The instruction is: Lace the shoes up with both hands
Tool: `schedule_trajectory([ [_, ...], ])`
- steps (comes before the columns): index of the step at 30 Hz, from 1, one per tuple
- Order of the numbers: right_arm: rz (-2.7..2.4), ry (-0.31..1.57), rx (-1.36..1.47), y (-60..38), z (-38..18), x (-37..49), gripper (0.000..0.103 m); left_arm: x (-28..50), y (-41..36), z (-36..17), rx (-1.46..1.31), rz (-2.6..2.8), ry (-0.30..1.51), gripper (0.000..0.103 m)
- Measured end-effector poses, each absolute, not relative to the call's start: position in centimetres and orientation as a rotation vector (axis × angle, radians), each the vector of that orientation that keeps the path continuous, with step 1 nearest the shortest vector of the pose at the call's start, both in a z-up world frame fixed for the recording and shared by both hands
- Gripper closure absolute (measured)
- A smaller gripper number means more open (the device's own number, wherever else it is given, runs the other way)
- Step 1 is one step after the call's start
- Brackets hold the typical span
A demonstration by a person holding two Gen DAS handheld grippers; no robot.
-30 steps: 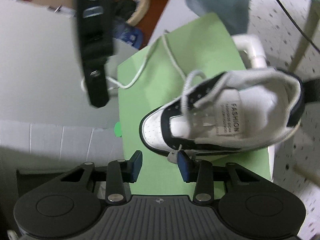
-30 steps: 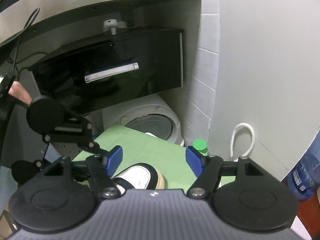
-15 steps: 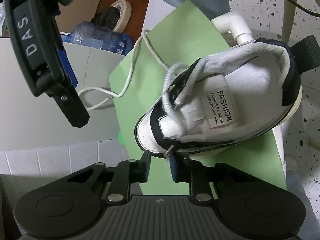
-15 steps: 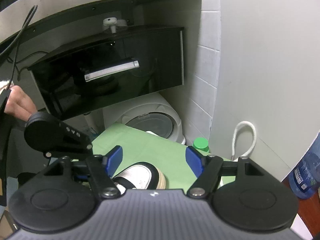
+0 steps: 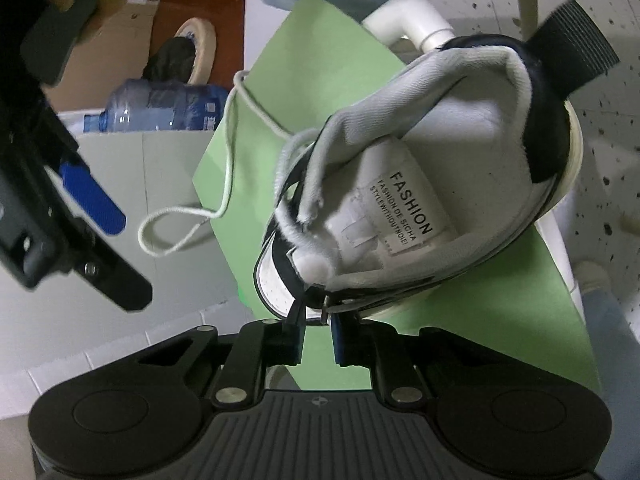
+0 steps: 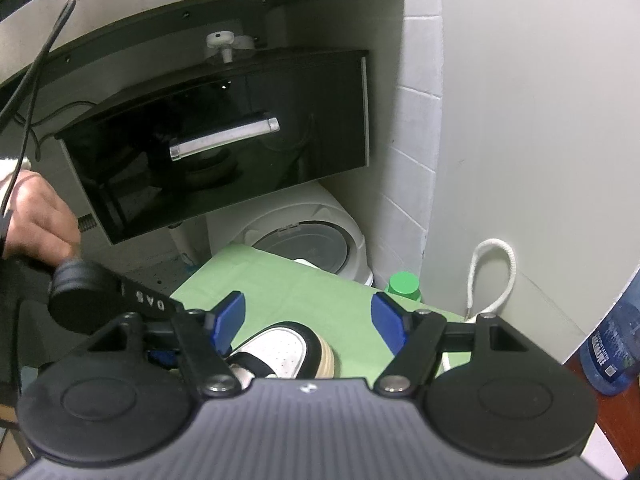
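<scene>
Resting on its side on a green mat (image 5: 344,92), the white-and-black shoe (image 5: 432,200) turns its opening and "FASHION" tongue label toward the left wrist camera. The left gripper (image 5: 318,322) has its blue-padded fingers drawn close together at the shoe's lower edge, where a lace tip (image 5: 326,304) pokes between them; whether they actually pinch it cannot be told. A loose white lace (image 5: 224,184) loops across the mat. The right gripper (image 6: 308,320) hangs above the shoe's toe (image 6: 280,350), jaws spread wide and holding nothing.
</scene>
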State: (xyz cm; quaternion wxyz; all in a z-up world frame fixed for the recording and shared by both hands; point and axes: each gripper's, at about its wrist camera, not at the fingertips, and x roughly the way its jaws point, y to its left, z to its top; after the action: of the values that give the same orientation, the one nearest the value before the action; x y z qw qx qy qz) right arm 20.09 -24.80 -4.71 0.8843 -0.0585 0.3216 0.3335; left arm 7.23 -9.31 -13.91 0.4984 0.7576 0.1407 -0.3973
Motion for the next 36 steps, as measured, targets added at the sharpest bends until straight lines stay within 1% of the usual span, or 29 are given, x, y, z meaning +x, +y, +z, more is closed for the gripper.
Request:
schedule_trajectory([
  [1, 0.693, 0.671, -0.119, -24.8, -4.7, 20.1, 0.029, 7.3, -9.4, -13.9, 1.806, -0.957, 0.361, 0.101],
  [6, 0.685, 0.684, -0.099, -25.1, -4.9, 20.4, 0.029, 8.3, -9.4, -13.4, 1.603, -0.900, 0.449, 0.100],
  [12, 0.736, 0.744, -0.020, -25.5, -5.1, 20.4, 0.029, 9.7, -9.2, -12.2, 1.210, -0.762, 0.609, 0.099],
  [13, 0.761, 0.762, -0.004, -25.5, -5.2, 20.3, 0.034, 10.0, -9.1, -12.1, 1.138, -0.734, 0.634, 0.098],
  [14, 0.786, 0.780, 0.012, -25.5, -5.3, 20.2, 0.042, 10.1, -9.0, -12.0, 1.090, -0.713, 0.649, 0.098],
  [16, 0.829, 0.832, -0.004, -24.7, -6.0, 19.9, 0.082, 10.3, -8.8, -11.9, 0.999, -0.671, 0.676, 0.098],
  [17, 0.850, 0.860, -0.017, -24.2, -6.3, 19.7, 0.088, 10.4, -8.9, -11.7, 0.964, -0.657, 0.688, 0.098],
  [18, 0.871, 0.888, -0.030, -23.8, -6.7, 19.6, 0.089, 10.7, -8.7, -11.6, 0.917, -0.643, 0.708, 0.098],
  [22, 0.955, 1.000, -0.083, -21.9, -8.2, 18.9, 0.089, 11.9, -8.1, -11.1, 0.736, -0.597, 0.782, 0.098],
  [24, 0.959, 1.028, -0.116, -21.2, -8.9, 18.7, 0.089, 12.1, -7.4, -10.9, 0.666, -0.575, 0.814, 0.103],
  [27, 0.946, 1.062, -0.112, -20.8, -9.6, 19.1, 0.089, 13.4, -6.7, -11.0, 0.558, -0.531, 0.879, 0.103],
  [30, 0.945, 1.074, -0.092, -21.0, -10.1, 19.2, 0.089, 12.8, -6.9, -10.3, 0.642, -0.532, 0.818, 0.103],
  [33, 0.944, 1.075, -0.081, -21.2, -10.1, 19.3, 0.089, 11.9, -7.7, -10.0, 0.823, -0.564, 0.714, 0.103],
  [35, 0.944, 1.075, -0.082, -21.1, -10.0, 19.4, 0.089, 11.5, -8.2, -10.2, 0.942, -0.597, 0.652, 0.099],
  [36, 0.944, 1.075, -0.084, -21.1, -10.1, 19.4, 0.089, 11.1, -8.5, -10.2, 1.009, -0.616, 0.617, 0.098],
])
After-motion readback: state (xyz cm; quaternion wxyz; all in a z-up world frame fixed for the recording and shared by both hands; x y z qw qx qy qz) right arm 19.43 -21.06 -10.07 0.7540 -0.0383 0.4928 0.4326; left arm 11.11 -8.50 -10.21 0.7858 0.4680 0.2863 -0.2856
